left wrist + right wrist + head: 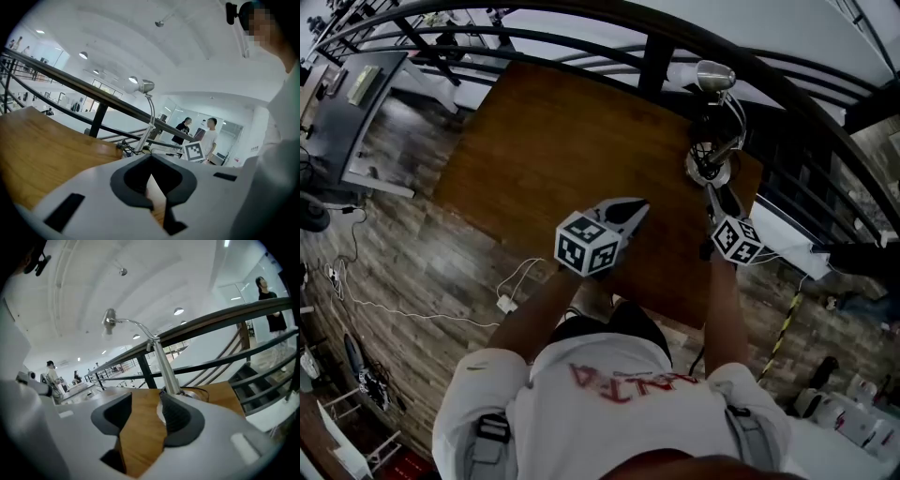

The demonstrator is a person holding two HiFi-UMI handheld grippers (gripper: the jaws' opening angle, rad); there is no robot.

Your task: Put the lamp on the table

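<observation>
The lamp (712,122), a silver gooseneck with a round base and a small shade, stands upright at the far right corner of the brown wooden table (553,150). My right gripper (713,194) sits just in front of the base, open, and nothing is between its jaws. In the right gripper view the lamp's stem (166,366) rises just beyond the right jaw of my right gripper (145,399). My left gripper (635,209) hovers over the table's near middle, shut and empty. From the left gripper (152,161) view, the lamp (149,103) stands ahead at the table's far edge.
A dark metal railing (656,56) runs close behind the table and the lamp. A white adapter with a cable (506,302) lies on the wooden floor at the front left. A grey desk (347,112) stands far left. People stand in the background (211,136).
</observation>
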